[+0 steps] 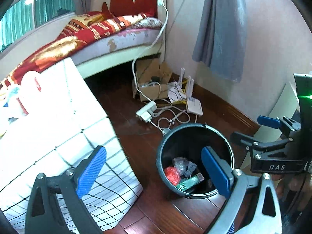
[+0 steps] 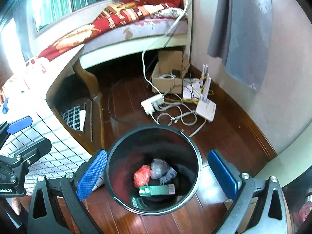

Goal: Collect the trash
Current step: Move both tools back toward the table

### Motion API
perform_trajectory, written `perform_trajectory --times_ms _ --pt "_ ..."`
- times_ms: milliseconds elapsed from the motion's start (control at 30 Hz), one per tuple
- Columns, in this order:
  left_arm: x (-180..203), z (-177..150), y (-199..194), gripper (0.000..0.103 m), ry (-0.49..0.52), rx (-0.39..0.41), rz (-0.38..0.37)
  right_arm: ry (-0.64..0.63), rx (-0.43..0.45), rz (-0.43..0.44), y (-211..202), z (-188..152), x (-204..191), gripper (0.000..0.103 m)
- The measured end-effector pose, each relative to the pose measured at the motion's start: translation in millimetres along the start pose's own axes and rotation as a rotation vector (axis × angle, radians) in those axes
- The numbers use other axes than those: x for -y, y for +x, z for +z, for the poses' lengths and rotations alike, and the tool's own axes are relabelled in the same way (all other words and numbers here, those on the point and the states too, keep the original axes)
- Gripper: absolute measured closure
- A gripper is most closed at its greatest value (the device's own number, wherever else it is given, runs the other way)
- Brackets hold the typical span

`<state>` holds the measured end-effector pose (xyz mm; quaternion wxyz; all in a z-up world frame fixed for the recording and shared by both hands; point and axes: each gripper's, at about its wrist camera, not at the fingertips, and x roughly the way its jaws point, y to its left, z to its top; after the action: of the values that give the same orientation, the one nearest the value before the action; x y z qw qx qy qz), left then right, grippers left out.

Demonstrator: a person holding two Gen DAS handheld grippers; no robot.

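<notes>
Bin (image 2: 124, 148) on wood floor, holding red wad (image 2: 142, 177), grey bag (image 2: 159, 168), green box (image 2: 156, 190). Right gripper (image 2: 158, 177) spread wide above bin, empty. Left gripper (image 1: 154, 173) spread, empty, left of bin. Right view alone shows table leg (image 2: 87, 80); left view shows checked cloth (image 1: 64, 128) draped beside bin
</notes>
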<state>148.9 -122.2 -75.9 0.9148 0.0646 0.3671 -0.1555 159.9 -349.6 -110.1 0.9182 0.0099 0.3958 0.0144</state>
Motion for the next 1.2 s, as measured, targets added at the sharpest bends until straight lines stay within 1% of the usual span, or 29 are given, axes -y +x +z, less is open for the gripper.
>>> perform_trajectory --times_ms 167,267,367,433,467,500,533,600,700,933,1100,1200 --pt "-22.2 1.4 -26.7 0.004 -0.041 0.044 0.027 -0.022 0.068 0.029 -23.9 12.5 -25.9 0.0" --pt "-42.0 -0.5 -42.3 0.004 -0.081 0.068 0.042 -0.056 0.117 0.072 -38.4 22.6 -49.7 0.0" --pt "-63.7 -6.3 -57.7 0.004 -0.123 0.097 0.074 -0.1 0.158 0.118 -47.5 31.8 -77.4 0.0" --pt "-78.4 -10.2 -66.8 0.004 -0.151 0.109 0.096 -0.13 0.203 0.144 -52.4 37.9 -96.6 0.0" --pt "-86.4 -12.4 -71.2 0.004 -0.164 0.114 0.111 -0.148 0.204 0.157 -53.2 40.8 -105.1 0.0" --pt "-94.0 -14.6 -75.0 0.004 -0.176 0.119 0.126 -0.179 0.185 0.171 -52.0 45.2 -119.5 0.0" --pt "-101.6 -16.7 -79.1 0.004 -0.187 0.124 0.141 -0.201 0.178 0.164 -51.9 47.2 -130.5 0.0" --pt "-118.5 -21.9 -87.3 0.004 -0.212 0.133 0.177 -0.245 0.189 0.158 -54.3 50.0 -151.6 0.0" --pt "-143.3 -30.1 -97.0 0.004 -0.246 0.142 0.23 -0.285 0.204 0.21 -57.5 54.9 -180.8 0.0" --pt "-205.4 -52.8 -115.2 0.004 -0.336 0.141 0.353 -0.358 0.215 0.294 -56.6 66.5 -244.1 0.0" --pt "-238.5 -61.0 -116.6 0.004 -0.371 0.123 0.399 -0.388 0.213 0.324 -46.7 81.7 -287.6 0.0" --pt "-255.6 -59.9 -113.4 0.004 -0.385 0.123 0.412 -0.405 0.202 0.341 -36.9 92.5 -308.4 0.0"
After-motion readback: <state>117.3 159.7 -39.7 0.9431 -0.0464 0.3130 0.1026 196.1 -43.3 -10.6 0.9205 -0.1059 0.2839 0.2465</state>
